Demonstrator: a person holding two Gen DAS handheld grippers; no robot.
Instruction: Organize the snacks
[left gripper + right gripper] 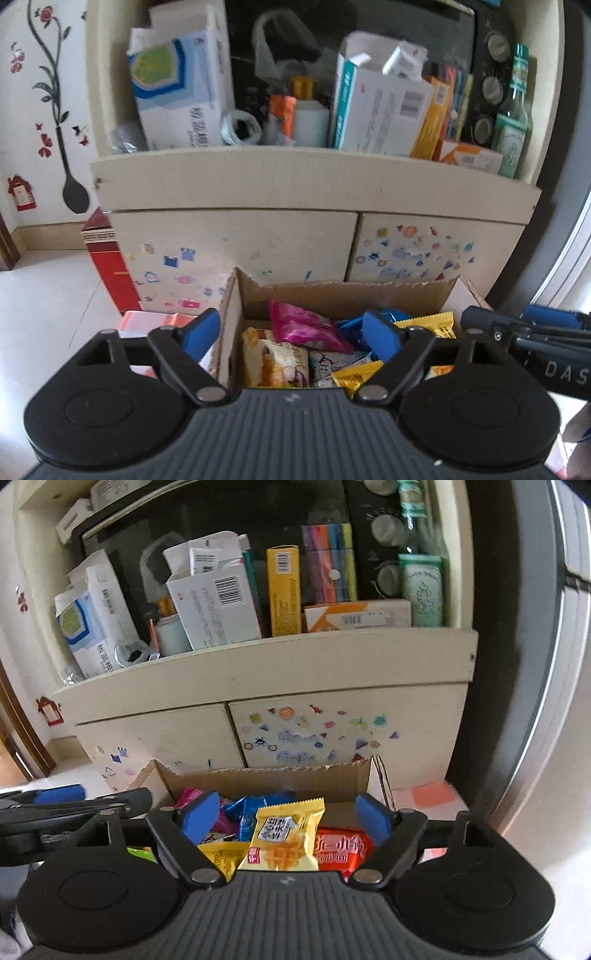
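Note:
An open cardboard box [343,293] stands on the floor against a cream cabinet; it also shows in the right wrist view [269,780]. It holds several snack packets: a pink one [304,325], a blue one [349,326], yellow ones [356,376], a cream one [275,360]. In the right wrist view a yellow packet [286,836] stands upright between the jaws, untouched, with a red packet [340,845] and a blue packet [255,806] beside it. My left gripper [291,334] is open above the box's left part. My right gripper [286,818] is open above the box's right part.
The cream cabinet [236,243] has sticker-covered doors and a cluttered shelf [295,162] of boxes and bottles. A red carton [109,266] stands at its left. A pink item [153,321] lies left of the box. A grey fridge [535,701] stands right.

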